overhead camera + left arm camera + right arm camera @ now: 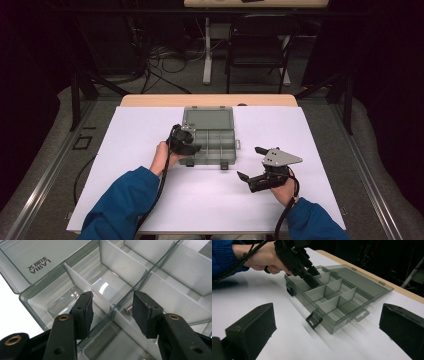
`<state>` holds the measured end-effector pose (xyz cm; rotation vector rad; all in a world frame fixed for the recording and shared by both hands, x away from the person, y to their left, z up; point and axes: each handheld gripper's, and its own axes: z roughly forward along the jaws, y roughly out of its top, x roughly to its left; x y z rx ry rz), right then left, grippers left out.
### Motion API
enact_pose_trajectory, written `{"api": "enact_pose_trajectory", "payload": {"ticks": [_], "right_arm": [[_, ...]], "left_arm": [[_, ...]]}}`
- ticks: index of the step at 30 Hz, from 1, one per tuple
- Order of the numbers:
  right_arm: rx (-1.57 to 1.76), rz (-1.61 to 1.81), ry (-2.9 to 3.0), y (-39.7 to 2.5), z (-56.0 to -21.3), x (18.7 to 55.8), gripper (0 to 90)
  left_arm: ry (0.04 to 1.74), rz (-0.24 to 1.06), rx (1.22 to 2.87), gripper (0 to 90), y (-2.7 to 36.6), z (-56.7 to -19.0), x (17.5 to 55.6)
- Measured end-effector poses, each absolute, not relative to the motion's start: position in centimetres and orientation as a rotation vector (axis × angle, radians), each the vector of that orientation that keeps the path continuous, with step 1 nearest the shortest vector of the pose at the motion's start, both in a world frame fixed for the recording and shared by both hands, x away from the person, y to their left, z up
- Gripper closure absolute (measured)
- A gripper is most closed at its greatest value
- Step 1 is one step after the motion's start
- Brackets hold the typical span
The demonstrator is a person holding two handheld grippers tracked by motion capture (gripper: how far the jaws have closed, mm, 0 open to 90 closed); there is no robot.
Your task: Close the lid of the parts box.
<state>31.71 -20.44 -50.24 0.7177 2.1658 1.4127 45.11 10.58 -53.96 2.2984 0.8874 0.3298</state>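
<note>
High view first: the smoky clear organizer box [212, 142] sits open mid-table on the white sheet [150, 195], lid laid back toward the far edge. The left gripper [189, 147] dips into its near left corner, while the right gripper [252, 165] waits well apart on the right, jaws spread and holding nothing.

Left gripper view now: the jaws stand open astride a white divider [100, 298], one pad in each neighbouring compartment. A small metal piece, maybe a screw [128, 309], lies just inside the right-hand pad [143, 311], low against the partition. I'd say the left hand is plainly the nearer one.

Right gripper view: the box [337, 300] lies ahead between its wide-open jaws, the left gripper [310, 277] already down inside.
</note>
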Motion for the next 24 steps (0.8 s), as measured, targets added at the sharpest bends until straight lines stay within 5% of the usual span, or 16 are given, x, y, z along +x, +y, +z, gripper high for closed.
{"api": "enact_pose_trajectory", "payload": {"ticks": [24], "right_arm": [[0.906,1.405,2.171,-20.6,-49.2,38.0,0.0]], "left_arm": [[0.894,0.349,2.293,51.4,10.4,-54.0,44.8]]}}
